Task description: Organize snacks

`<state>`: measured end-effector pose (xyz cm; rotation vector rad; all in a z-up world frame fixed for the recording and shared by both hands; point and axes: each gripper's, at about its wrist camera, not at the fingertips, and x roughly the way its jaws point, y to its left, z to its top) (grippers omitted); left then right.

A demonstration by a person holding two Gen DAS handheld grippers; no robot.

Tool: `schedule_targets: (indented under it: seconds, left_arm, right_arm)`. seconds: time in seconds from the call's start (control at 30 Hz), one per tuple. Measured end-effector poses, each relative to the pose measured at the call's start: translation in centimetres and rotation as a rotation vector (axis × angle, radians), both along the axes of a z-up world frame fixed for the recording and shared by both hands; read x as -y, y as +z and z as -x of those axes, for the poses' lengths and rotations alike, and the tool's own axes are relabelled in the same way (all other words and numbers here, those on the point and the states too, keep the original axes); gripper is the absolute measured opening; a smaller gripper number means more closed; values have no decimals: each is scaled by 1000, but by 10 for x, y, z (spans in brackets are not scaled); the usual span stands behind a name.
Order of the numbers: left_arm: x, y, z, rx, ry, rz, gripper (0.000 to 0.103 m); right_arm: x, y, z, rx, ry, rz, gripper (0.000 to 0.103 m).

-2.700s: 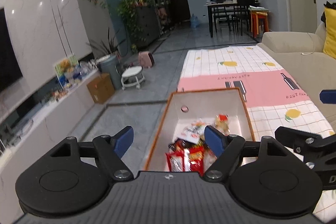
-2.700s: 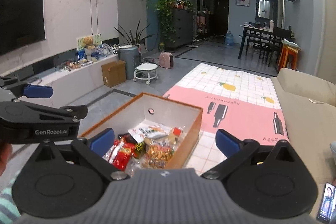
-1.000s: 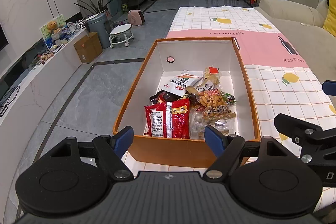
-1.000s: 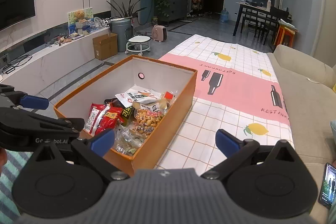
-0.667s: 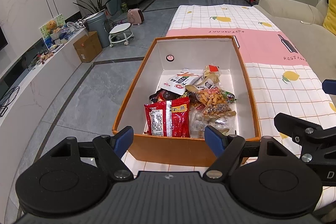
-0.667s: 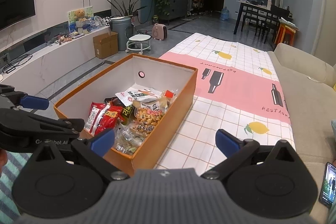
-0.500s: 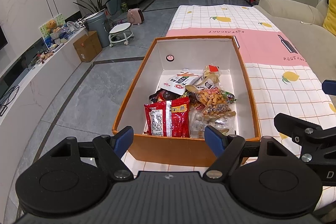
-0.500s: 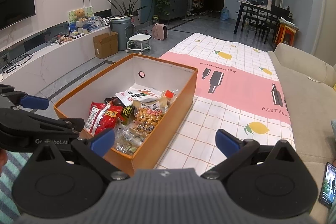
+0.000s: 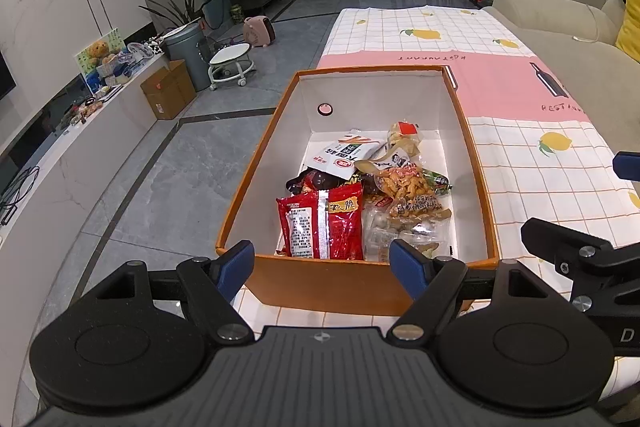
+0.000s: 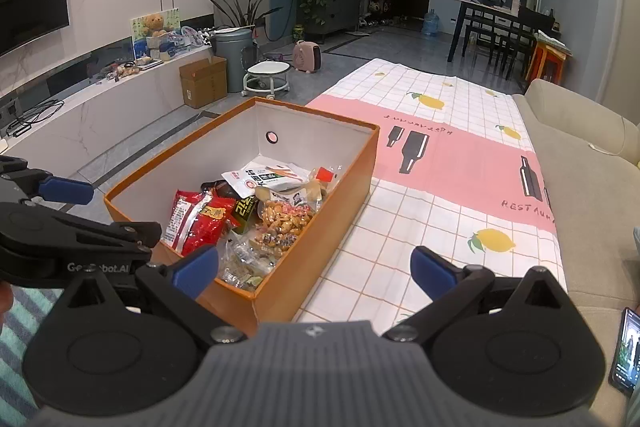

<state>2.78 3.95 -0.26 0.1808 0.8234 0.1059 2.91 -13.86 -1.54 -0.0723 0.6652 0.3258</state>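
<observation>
An orange box (image 9: 474,163) with a white inside stands on the tablecloth and holds several snack packs: a red packet (image 9: 320,223), a white packet (image 9: 344,153), clear bags of nuts (image 9: 408,187). The box also shows in the right wrist view (image 10: 356,167), with the red packet (image 10: 200,219). My left gripper (image 9: 322,263) is open and empty, just in front of the box's near wall. My right gripper (image 10: 314,269) is open and empty, above the box's near right corner.
A chequered cloth with lemons and a pink band (image 10: 452,163) covers the table. A beige sofa (image 10: 592,187) runs along the right. A phone (image 10: 626,351) lies at the lower right. A TV bench (image 10: 100,95), cardboard box (image 10: 204,81) and stool (image 10: 266,77) stand left.
Since 2.7 s ago both grippers have risen and tilted down, so the box's contents show in full. Over the last second nothing has visibly moved.
</observation>
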Motion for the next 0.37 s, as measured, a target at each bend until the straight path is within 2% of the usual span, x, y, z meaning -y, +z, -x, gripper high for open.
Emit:
schedule_targets:
  seconds: [0.37]
  left_arm:
    - [0, 0, 1, 1, -4, 8, 90]
  right_arm:
    - [1, -3, -1, -6, -4, 4, 99]
